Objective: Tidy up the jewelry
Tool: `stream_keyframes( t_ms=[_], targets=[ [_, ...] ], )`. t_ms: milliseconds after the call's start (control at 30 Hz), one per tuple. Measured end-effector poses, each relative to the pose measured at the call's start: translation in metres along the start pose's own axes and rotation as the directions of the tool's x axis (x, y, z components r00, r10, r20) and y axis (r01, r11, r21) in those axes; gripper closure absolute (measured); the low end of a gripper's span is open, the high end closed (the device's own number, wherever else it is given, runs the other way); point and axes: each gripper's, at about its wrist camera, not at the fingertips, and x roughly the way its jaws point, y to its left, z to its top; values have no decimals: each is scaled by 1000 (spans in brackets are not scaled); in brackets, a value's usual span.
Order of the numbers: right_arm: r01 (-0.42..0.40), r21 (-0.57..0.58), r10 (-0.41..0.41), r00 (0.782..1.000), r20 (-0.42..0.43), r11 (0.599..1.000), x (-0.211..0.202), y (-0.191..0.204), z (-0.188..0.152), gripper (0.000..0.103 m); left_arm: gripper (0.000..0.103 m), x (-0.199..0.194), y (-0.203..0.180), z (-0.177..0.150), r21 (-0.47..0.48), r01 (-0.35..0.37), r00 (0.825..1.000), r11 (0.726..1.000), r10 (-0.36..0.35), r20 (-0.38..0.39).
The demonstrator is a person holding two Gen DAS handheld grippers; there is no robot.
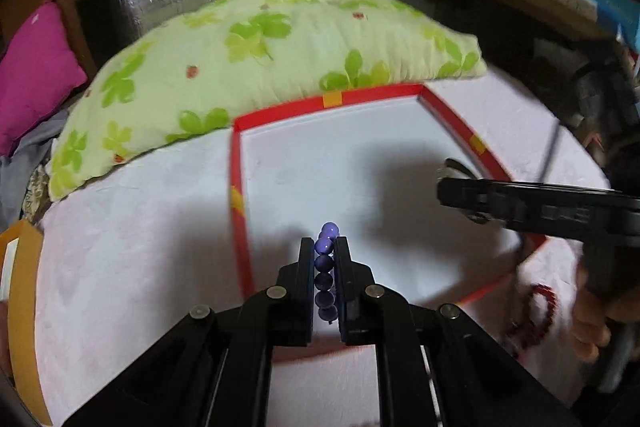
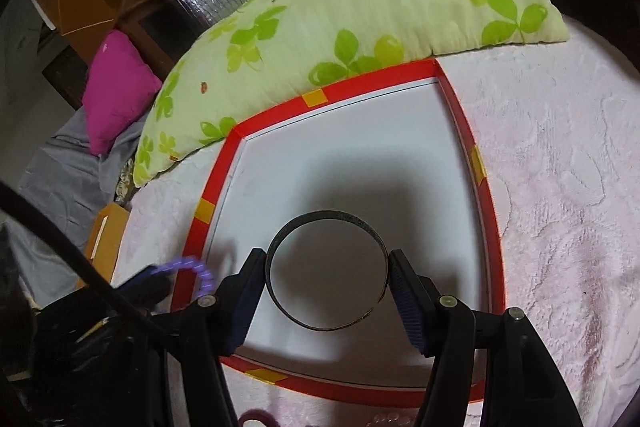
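A shallow white tray with a red rim point(image 1: 236, 163) point(image 2: 486, 187) lies on a pale pink bedspread. My left gripper point(image 1: 324, 247) is shut on a purple bead bracelet point(image 1: 325, 259) and holds it over the tray's near left part. The bracelet also shows blurred in the right wrist view point(image 2: 198, 267), at the tray's left rim. My right gripper point(image 2: 327, 263) is shut on a dark round bangle point(image 2: 326, 217) and holds it over the middle of the tray. The right gripper shows in the left wrist view point(image 1: 444, 189), over the tray's right side.
A green leaf-print pillow point(image 1: 256, 47) point(image 2: 360, 19) lies along the tray's far side. A red bead bracelet point(image 1: 536, 311) lies on the bedspread near the tray's right corner. Clear beads point(image 2: 390, 419) and a purple piece point(image 2: 256, 419) lie near the tray's front. A pink cushion point(image 1: 36, 67) is at the left.
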Motion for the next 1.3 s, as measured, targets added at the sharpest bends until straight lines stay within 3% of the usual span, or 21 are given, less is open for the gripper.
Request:
stream_keyframes(
  t_ms=[167, 267, 600, 800, 1033, 1233, 1300],
  targets=[
    [19, 56, -18, 1000, -24, 998, 5, -13, 5, 35, 92, 30, -1, 5, -33, -12, 998, 999, 10, -59],
    [-13, 98, 16, 1000, -25, 995, 1, -20, 9, 35, 84, 31, 2, 7, -41, -23, 997, 999, 20, -68],
    [-32, 81, 25, 997, 79, 996, -40, -22, 10, 35, 57, -19, 13, -18, -66, -35, 999, 997, 37, 19],
    [-31, 102, 19, 992, 121, 994, -72, -46, 4, 35, 54, -47, 8, -55, -56, -47, 999, 997, 47, 8],
    [-113, 187, 90, 988, 127, 976, -116, -86, -25, 35, 47, -81, -3, -95, -9, -42, 999, 999, 42, 14],
    [-137, 183, 122, 988, 93, 973, -130, -88, -61, 37, 46, -95, -7, -123, 30, -23, 1000, 999, 22, 11],
    [-156, 198, 144, 987, 77, 968, -131, -86, -77, 42, 46, -97, -5, -132, 25, -4, 1000, 1000, 4, 4]
  ],
)
